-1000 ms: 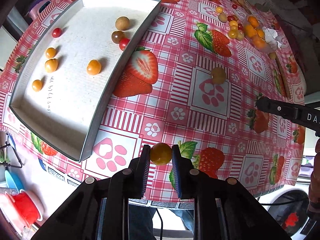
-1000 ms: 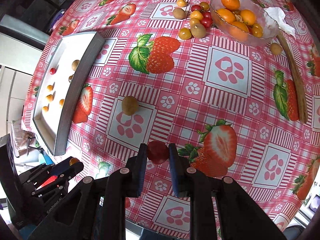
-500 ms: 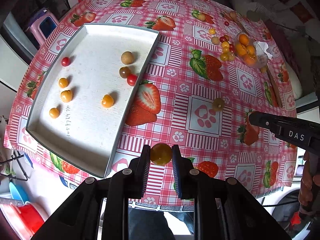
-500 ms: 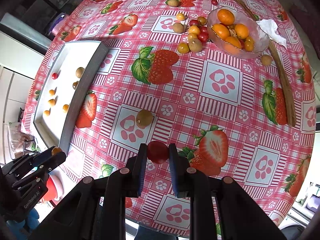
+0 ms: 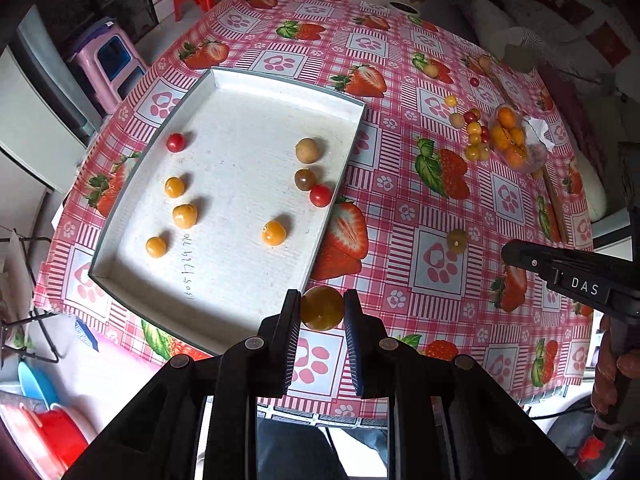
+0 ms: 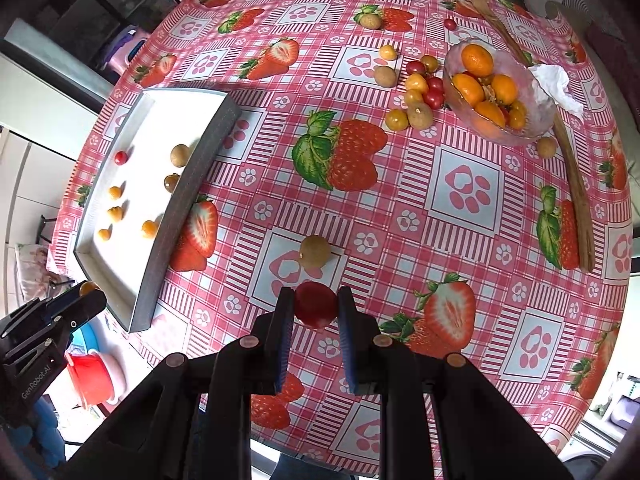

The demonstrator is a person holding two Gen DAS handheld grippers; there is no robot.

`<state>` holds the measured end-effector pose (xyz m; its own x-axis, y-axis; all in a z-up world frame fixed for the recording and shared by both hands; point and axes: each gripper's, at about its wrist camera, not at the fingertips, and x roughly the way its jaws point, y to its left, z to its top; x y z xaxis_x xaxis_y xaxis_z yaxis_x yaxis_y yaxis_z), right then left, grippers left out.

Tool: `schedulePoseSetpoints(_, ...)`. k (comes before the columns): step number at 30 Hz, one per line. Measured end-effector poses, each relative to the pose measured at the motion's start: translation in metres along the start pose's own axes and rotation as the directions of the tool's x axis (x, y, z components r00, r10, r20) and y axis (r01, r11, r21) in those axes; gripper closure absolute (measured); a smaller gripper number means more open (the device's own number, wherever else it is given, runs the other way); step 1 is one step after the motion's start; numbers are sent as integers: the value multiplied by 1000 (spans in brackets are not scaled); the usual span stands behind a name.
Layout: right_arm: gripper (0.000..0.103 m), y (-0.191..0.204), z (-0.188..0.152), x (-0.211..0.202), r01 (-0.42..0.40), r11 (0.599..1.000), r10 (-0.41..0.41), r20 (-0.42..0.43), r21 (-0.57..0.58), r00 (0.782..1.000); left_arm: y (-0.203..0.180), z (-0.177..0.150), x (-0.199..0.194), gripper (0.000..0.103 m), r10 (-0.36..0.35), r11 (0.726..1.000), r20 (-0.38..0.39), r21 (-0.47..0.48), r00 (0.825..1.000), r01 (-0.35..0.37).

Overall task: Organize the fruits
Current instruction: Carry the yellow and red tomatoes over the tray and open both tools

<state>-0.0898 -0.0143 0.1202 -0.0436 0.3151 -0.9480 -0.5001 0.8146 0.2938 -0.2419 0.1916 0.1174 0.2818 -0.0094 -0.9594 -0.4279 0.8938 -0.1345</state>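
Fingers of the left gripper (image 5: 322, 308) are clamped on a small yellow fruit (image 5: 322, 308), pinched across its widest part with the round body showing between the tips and bulging a little past them. Those of the right gripper (image 6: 314, 306) squeeze a small red tomato (image 6: 315, 305) in the same way, side to side at its middle. Both fruits look light, smooth and thin-skinned, so I judge they will slip or burst before they resist: a gentle squeeze at the fattest girth suits them, never near the top or bottom where they would pop out. Just ahead and to the left of the left fingers lies the near corner of the white tray (image 5: 120, 216), which already holds several small fruits spread across its floor. Ahead of the right fingers, close by, a brownish round fruit (image 6: 315, 252) sits alone on the strawberry tablecloth (image 6: 464, 184); far ahead and to the right stands a glass bowl (image 6: 532, 80) of oranges with more loose fruit beside it. Released from any height, these round fruits will likely roll.
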Motion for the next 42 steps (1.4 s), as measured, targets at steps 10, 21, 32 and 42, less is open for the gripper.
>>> schedulePoseSetpoints(10, 79, 50, 35, 17, -23, 1000, 23, -8, 18, 1000, 50, 49, 1, 80, 8, 999, 22, 32, 1000, -9)
schedulePoseSetpoints(21, 79, 91, 92, 39, -40, 995, 40, 3, 95, 999, 75, 102, 45, 80, 6, 991, -22, 135, 1000, -3)
schedulePoseSetpoints(32, 79, 119, 133, 72, -44, 990, 47, -20, 132, 999, 97, 127, 85, 80, 27, 989, -64, 146, 998, -17)
schedulePoseSetpoints(42, 79, 135, 161, 117, -36, 987, 48, -75, 156, 996, 98, 131, 111, 80, 57, 980, -90, 195, 994, -39)
